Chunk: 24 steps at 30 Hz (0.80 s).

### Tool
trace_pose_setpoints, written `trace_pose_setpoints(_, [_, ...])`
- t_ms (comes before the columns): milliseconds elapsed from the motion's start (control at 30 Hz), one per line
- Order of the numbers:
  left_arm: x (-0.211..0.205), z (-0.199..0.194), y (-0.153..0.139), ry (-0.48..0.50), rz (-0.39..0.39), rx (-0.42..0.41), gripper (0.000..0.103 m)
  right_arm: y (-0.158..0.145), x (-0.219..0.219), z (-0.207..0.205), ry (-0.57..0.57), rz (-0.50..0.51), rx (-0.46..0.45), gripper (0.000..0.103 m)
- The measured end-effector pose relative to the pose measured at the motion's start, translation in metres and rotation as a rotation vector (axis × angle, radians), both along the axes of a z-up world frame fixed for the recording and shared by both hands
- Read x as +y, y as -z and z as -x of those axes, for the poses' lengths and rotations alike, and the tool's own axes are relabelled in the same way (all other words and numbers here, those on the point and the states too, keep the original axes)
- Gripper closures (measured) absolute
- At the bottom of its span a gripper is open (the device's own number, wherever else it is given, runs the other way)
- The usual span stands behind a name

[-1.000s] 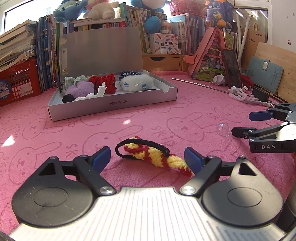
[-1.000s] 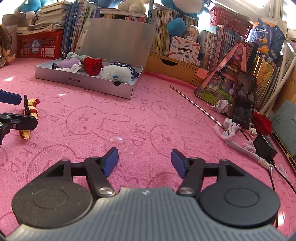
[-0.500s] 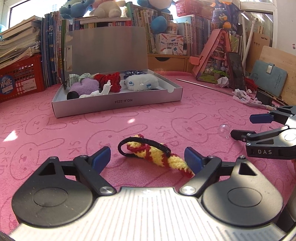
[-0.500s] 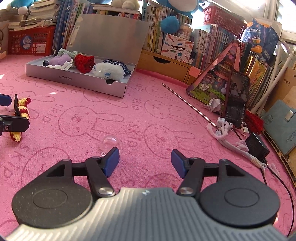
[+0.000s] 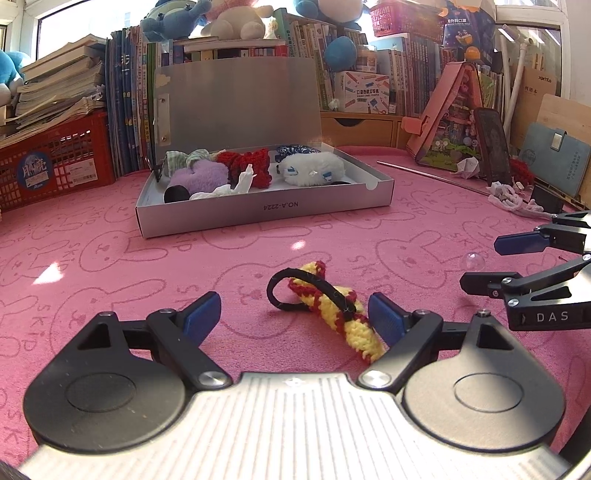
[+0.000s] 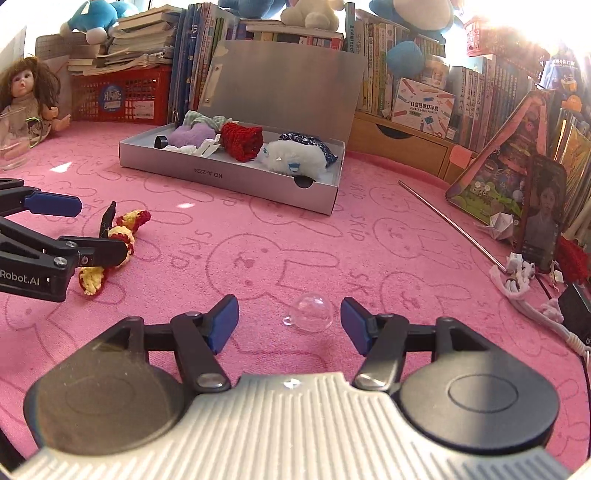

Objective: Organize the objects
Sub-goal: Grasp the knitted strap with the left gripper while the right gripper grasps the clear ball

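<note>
Pink cloth point(image 5: 369, 236) printed with rabbit outlines covers the whole work surface, under bright sun from the windows behind. Nearest the left camera, the left gripper point(image 5: 294, 311) hangs low over the cloth with its jaws spread wide, pressing on nothing. A yellow and red knitted piece point(image 5: 341, 317) with a black hair tie point(image 5: 280, 286) looped on it lies between the blue pads; its near end sits just beside the right-hand pad, though contact cannot be told. In the right camera the same knitted piece point(image 6: 123, 236) shows partly behind the left gripper's lower finger.

The right gripper point(image 6: 289, 323) is also open and empty, and a small clear glass ball point(image 6: 310, 312) rests on the cloth between its fingertips, nearer the right-hand pad, with a gap on both sides. From the left camera that ball point(image 5: 472, 261) shows between the two fingers of the right gripper point(image 5: 478, 264).

Farther back, a flat grey box point(image 5: 258, 214) stands with its lid raised. Inside lie a purple plush point(image 5: 199, 177), a red knitted thing point(image 5: 247, 166), a white fluffy toy point(image 5: 314, 170) and crumpled white paper point(image 5: 229, 188). A thin metal rod point(image 6: 450, 225) lies on the cloth to the right, near a phone point(image 6: 541, 214) propped upright. A red crate point(image 5: 55, 158), stacked books point(image 5: 417, 66), soft toys point(image 5: 177, 18) and a doll point(image 6: 26, 96) line the far edge.
</note>
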<state>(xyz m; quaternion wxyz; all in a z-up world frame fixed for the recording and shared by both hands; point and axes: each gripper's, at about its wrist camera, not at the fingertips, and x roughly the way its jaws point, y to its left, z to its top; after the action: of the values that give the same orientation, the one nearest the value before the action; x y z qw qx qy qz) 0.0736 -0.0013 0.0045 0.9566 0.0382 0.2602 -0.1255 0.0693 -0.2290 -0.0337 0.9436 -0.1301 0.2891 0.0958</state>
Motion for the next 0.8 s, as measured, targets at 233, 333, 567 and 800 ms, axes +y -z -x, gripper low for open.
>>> trace_pose_setpoints(233, [-0.006,0.004,0.0,0.08,0.026,0.035,0.014,-0.003,-0.026,-0.016,-0.116,-0.045,0.075,0.035])
trace_pose_setpoints(333, [-0.008,0.006,-0.002,0.088,0.022,0.023,0.015,-0.006,-0.035,-0.023,-0.174,-0.057,0.1,0.035])
trace_pose_setpoints(567, [-0.009,-0.005,-0.004,0.15,-0.01,0.021,0.015,-0.01,-0.044,-0.047,-0.287,-0.001,0.172,0.035])
trace_pose_setpoints(800, [-0.014,-0.006,0.004,0.128,-0.003,0.055,0.053,-0.005,-0.04,-0.046,-0.301,-0.057,0.174,0.051])
